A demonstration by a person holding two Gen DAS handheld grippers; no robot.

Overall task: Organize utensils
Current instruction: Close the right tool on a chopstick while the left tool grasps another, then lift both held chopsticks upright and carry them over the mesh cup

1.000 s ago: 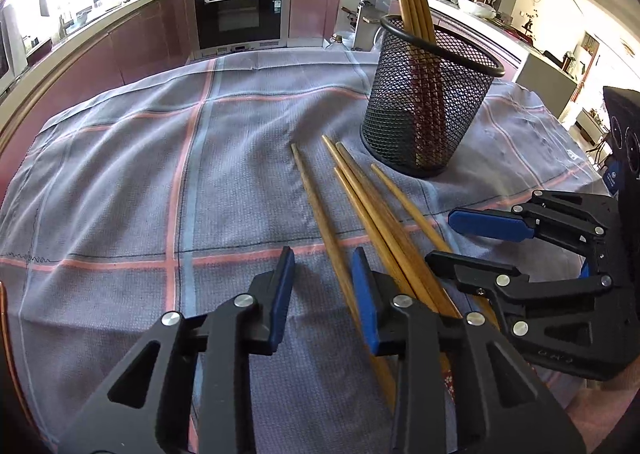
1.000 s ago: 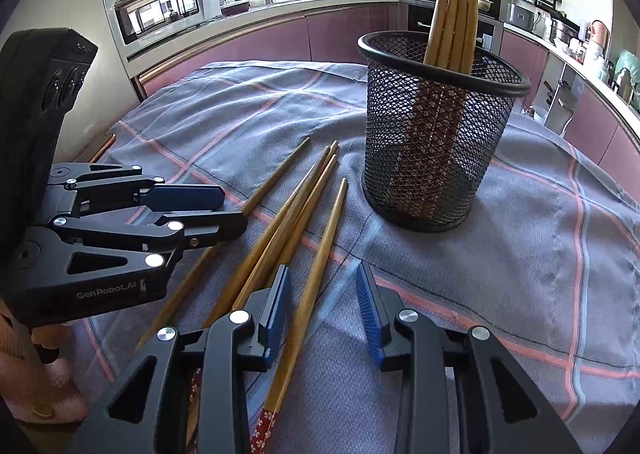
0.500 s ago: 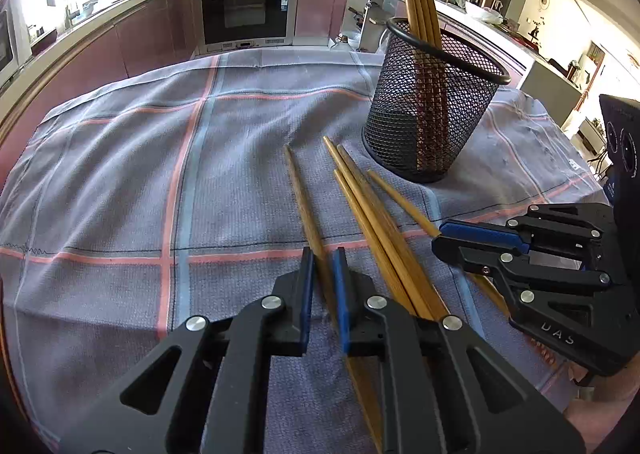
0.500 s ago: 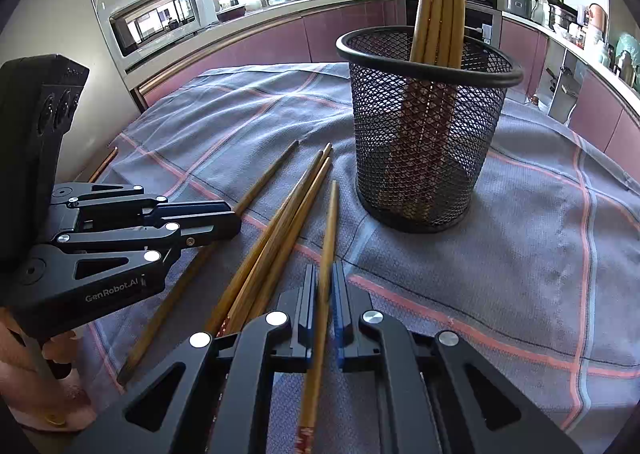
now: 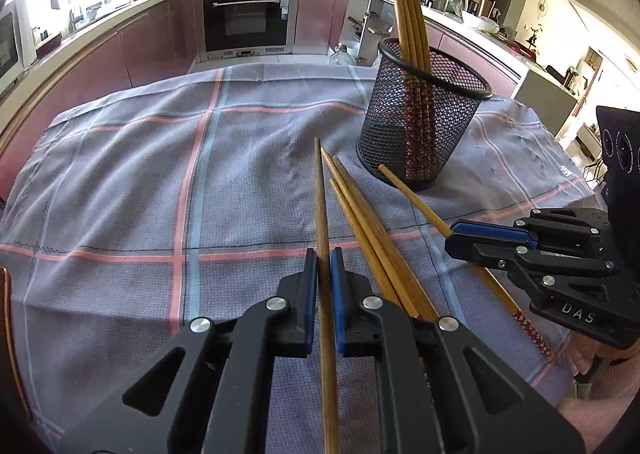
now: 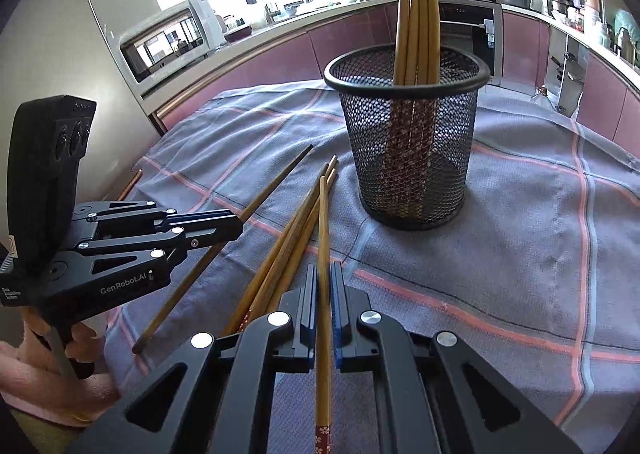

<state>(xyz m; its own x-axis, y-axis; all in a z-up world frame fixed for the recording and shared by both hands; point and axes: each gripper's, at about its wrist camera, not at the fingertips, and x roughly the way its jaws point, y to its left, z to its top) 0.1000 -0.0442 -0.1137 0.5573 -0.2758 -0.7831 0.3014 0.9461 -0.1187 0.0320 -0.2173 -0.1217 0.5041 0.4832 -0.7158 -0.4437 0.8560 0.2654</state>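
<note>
A black mesh cup (image 5: 420,126) (image 6: 408,142) stands upright on the checked cloth and holds several wooden chopsticks (image 6: 416,14). My left gripper (image 5: 324,258) is shut on a single wooden chopstick (image 5: 320,190) that points toward the cup. My right gripper (image 6: 324,272) is shut on another chopstick (image 6: 323,222), lifted off the cloth and pointing at the cup. Three loose chopsticks (image 5: 360,210) (image 6: 288,246) lie on the cloth between the grippers. Each gripper shows in the other's view: the right one (image 5: 480,238), the left one (image 6: 224,228).
The cloth (image 5: 140,182) covers a table with its edges close on the left and right. Kitchen counters, an oven (image 5: 248,18) and a microwave (image 6: 168,38) stand behind.
Both grippers closed from open onto one chopstick each, then lifted them. The held chopsticks now point straight out between the jaws.
</note>
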